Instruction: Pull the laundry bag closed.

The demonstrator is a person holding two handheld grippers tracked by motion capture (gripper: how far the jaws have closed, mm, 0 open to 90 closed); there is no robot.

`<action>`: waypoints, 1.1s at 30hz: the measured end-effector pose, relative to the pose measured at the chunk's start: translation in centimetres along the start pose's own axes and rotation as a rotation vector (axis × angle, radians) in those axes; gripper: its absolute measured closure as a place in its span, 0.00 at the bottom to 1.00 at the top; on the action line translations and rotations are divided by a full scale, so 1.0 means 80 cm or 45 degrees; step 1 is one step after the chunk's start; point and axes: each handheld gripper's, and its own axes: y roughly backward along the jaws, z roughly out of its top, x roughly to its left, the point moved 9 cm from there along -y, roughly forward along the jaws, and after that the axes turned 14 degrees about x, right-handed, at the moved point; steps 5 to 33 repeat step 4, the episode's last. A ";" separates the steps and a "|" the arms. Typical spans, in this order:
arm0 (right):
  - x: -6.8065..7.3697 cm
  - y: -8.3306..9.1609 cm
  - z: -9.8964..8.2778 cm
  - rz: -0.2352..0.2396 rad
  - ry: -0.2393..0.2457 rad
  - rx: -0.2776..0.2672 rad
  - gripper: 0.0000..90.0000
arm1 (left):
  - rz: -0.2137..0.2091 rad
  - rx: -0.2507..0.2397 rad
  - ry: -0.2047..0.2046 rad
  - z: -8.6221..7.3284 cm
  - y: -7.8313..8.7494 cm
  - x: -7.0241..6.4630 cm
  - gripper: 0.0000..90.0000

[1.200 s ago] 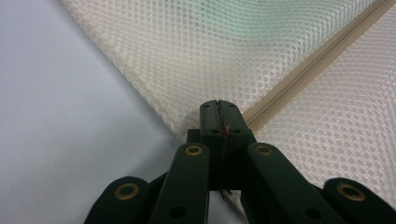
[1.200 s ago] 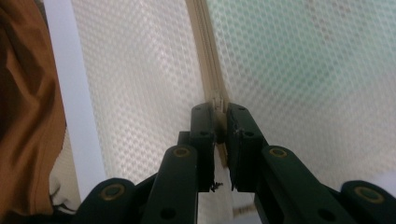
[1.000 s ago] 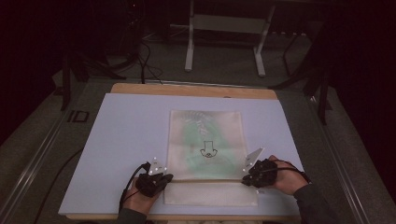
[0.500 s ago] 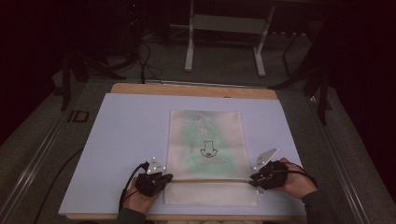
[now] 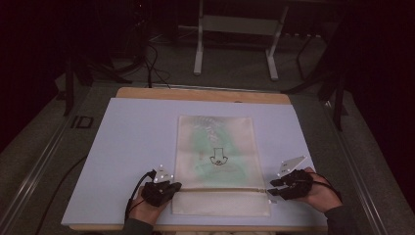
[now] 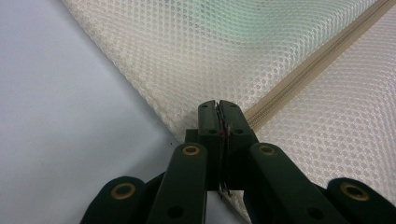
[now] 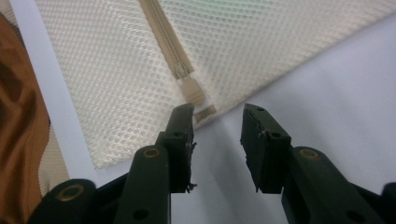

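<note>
A cream mesh zip bag (image 5: 215, 147) lies flat on the white board, with something pale green and a black print inside it. Its zipper (image 5: 220, 189) runs across the near end. My left gripper (image 5: 173, 186) is at the zipper's left end, and the left gripper view has it (image 6: 218, 106) shut on the bag's edge beside the zipper (image 6: 299, 79). My right gripper (image 5: 270, 188) is at the bag's right edge. It (image 7: 217, 112) stands open, with the zipper slider (image 7: 191, 88) and its small pull tab (image 7: 205, 113) just beyond the left jaw.
The white board (image 5: 122, 147) rests on a wooden table (image 5: 195, 94) whose edge shows at the back. Dark floor, cables and a metal stand (image 5: 235, 29) lie beyond. Bare board stretches on both sides of the bag.
My right hand and gripper have moved to the right along the zipper line to the bag's right edge. The left gripper has stayed in place.
</note>
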 end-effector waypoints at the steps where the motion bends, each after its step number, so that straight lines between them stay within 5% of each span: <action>1: -0.002 0.002 -0.001 -0.008 -0.019 -0.029 0.70 | 0.002 0.001 -0.003 0.000 0.000 0.000 0.97; 4: -0.005 0.006 0.000 -0.027 -0.043 -0.090 0.66 | 0.010 0.001 -0.007 0.000 0.000 -0.001 0.97; 33: -0.005 0.006 0.000 -0.027 -0.043 -0.090 0.66 | 0.010 0.001 -0.007 0.000 0.000 -0.001 0.97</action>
